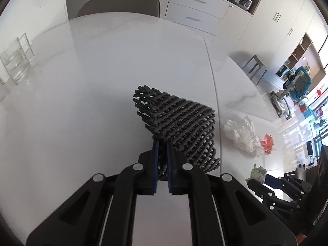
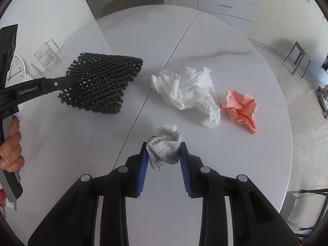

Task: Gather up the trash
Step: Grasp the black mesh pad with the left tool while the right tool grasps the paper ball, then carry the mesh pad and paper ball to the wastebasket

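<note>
My left gripper (image 1: 162, 143) is shut on the rim of a black woven basket (image 1: 180, 123) and holds it tilted over the white table; both also show in the right wrist view, the gripper (image 2: 67, 82) at the left and the basket (image 2: 102, 84) beside it. My right gripper (image 2: 164, 149) is shut on a crumpled printed paper ball (image 2: 164, 149), just above the table; the ball also shows in the left wrist view (image 1: 257, 173). A crumpled white tissue (image 2: 188, 92) and a crumpled pink paper (image 2: 242, 106) lie on the table beyond it.
The round white table (image 2: 205, 41) has a seam down its middle. A clear glass container (image 1: 15, 61) stands at the far left. A white clock (image 2: 16, 71) lies at the left. A chair (image 1: 121, 6) and cabinets stand behind the table, a stool (image 2: 297, 59) to the right.
</note>
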A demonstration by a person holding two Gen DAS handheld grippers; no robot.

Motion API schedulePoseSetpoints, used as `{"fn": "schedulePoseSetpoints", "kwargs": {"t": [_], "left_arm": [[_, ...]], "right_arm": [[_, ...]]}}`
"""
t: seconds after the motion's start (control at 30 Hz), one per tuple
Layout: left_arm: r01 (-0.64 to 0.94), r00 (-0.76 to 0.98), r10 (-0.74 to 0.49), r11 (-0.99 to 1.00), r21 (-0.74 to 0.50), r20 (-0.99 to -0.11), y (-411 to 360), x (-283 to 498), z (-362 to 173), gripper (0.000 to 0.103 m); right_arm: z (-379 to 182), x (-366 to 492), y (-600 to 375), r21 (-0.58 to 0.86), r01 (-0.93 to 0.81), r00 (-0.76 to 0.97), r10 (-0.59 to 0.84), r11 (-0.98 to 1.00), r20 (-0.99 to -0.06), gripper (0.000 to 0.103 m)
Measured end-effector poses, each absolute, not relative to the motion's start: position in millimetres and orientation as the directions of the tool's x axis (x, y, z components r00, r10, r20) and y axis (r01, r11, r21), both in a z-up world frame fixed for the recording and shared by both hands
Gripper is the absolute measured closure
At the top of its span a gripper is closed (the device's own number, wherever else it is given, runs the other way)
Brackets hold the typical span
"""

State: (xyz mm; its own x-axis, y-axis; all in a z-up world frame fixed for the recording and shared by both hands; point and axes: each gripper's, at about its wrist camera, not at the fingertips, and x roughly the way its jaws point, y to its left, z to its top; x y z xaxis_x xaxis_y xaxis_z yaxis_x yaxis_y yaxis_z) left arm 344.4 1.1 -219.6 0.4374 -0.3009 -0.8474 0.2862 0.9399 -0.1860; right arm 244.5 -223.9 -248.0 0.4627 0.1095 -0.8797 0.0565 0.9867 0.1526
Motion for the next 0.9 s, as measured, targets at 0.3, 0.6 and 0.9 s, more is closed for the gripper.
{"fn": "schedulePoseSetpoints", "kwargs": {"t": [0.3,0.6,0.9], "left_arm": [[0.320,0.464,-0.328,0.928,-0.190,-0.823,3,289,-174,0.096],[0.440,0.416,-0.382,0.879,-0.185,-0.825,-37,194,-143,0.096],[0.581,0.334,-0.432,0.794,-0.178,-0.838,-99,98,-136,0.096]], "right_arm": [[-218,204,-230,0.162,0.073,0.500,0.104,0.984,-0.860,0.072],[-188,119,-245,0.146,0.156,0.526,0.042,0.977,-0.849,0.072],[-169,2,-279,0.141,0.312,0.534,-0.050,0.939,-0.844,0.072]]}}
